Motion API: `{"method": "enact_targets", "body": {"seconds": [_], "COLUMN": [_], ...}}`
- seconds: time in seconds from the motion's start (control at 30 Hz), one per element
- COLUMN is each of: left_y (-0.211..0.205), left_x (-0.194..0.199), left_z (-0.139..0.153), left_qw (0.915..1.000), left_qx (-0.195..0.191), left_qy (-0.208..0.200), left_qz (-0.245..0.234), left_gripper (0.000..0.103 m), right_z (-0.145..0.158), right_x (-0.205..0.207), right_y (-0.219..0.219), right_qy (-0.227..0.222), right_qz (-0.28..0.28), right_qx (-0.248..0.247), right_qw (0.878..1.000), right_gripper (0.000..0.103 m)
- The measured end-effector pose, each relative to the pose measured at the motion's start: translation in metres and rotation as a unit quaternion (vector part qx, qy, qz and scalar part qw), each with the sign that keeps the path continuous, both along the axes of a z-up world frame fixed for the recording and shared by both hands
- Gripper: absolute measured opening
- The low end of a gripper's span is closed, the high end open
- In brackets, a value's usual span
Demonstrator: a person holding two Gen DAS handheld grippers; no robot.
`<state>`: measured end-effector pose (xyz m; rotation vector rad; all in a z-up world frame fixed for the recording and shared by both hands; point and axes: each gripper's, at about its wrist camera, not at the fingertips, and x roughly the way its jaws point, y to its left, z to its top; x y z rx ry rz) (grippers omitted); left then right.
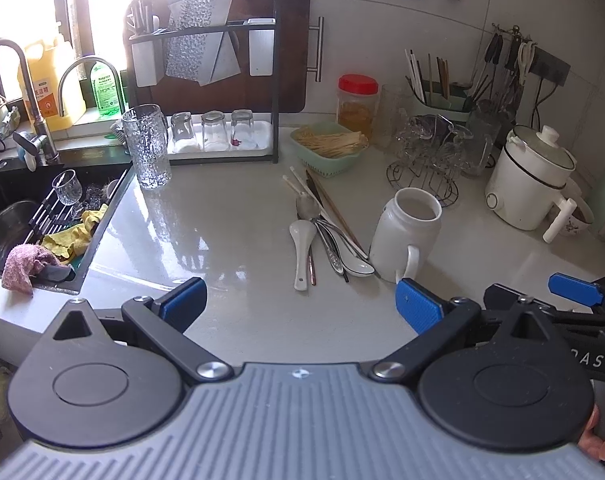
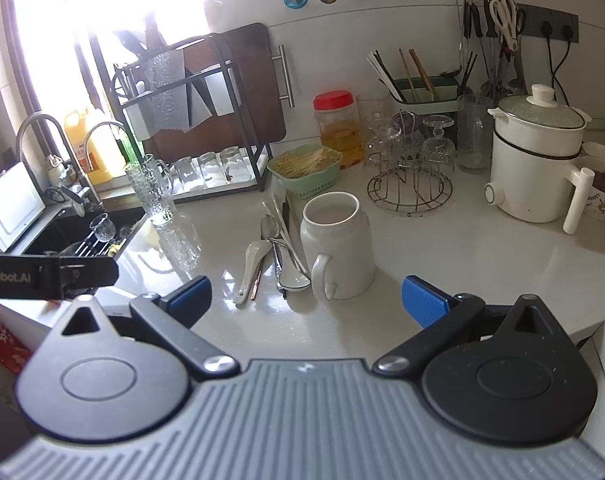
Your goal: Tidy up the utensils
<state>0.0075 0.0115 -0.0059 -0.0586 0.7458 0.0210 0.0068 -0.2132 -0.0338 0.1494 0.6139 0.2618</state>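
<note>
Counter (image 1: 230,216): I am holding both grippers low at its near edge. Jug (image 1: 406,236): sitting right of pile, mouth open. Utensils (image 1: 322,236): lying crossed, just left of jug. Left gripper (image 1: 298,304), right gripper (image 2: 306,300): both gaping wide, empty. I am judging the left white spoon easiest first. Chopsticks underneath are hard to count.

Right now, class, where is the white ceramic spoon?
In both views, the white ceramic spoon lies on the counter, leftmost of the utensil pile, left of the white jug.

White countertop (image 1: 230,216) carries utensils (image 1: 322,232), mug (image 1: 402,236), basket (image 1: 328,148).
</note>
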Motion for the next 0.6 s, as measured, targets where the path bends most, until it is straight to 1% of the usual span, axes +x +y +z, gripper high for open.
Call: {"method": "enact_targets", "body": {"seconds": [0.23,0.4,0.5,0.6], "left_y": [0.012,0.016,0.015,0.018], "left_x": [0.011,0.019,0.025,0.027], "left_z": [0.010,0.005,0.002,0.001], "left_qw": [0.9999,0.9999,0.9998,0.9999], "left_qx": [0.001,-0.011,-0.004,-0.003], "left_qy": [-0.011,0.002,0.011,0.013], "left_qz": [-0.004,-0.009,-0.017,-0.010], "left_gripper": [0.102,0.102,0.102,0.102], "right_z": [0.005,0.002,0.002,0.001], "right_x": [0.006,0.013,0.012,0.011], "right_y": [0.000,0.001,0.002,0.000], "right_qy": [-0.009,0.001,-0.004,-0.002], "right_qz": [-0.012,-0.019,-0.020,-0.023], "right_qx": [0.001,0.009,0.000,0.006], "right_qw": [1.000,1.000,1.000,1.000], "right_gripper": [0.103,0.103,0.103,0.103]}}
